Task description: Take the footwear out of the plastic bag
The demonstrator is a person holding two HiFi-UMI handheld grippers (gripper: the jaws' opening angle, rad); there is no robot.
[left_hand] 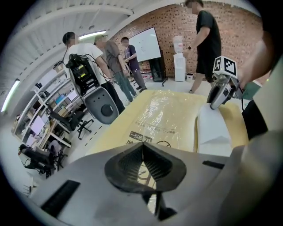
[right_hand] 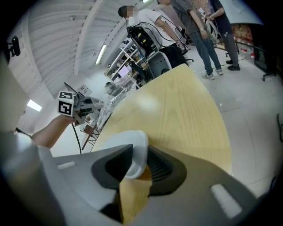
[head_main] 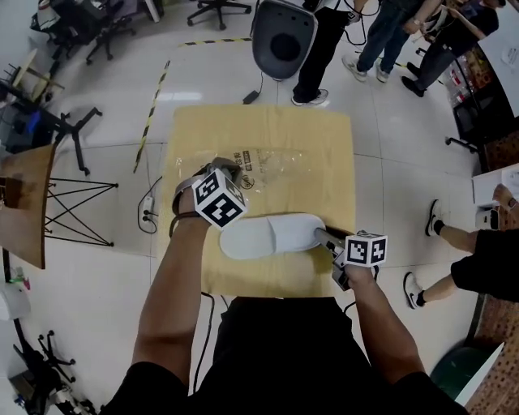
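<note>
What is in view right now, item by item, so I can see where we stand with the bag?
slipper: one, white, lying on the table near its front edge, in front of the bag
plastic bag: one, clear with dark print, on the table behind the slipper
table: one, light wood, directly in front of the person
office chairs: at least two, black, on the floor beyond the table
people: at least four, standing beyond and to the right of the table
left hand-held gripper: one, grey, jaws together on the bag's left end
right hand-held gripper: one, grey, jaws closed on the slipper's right end
</note>
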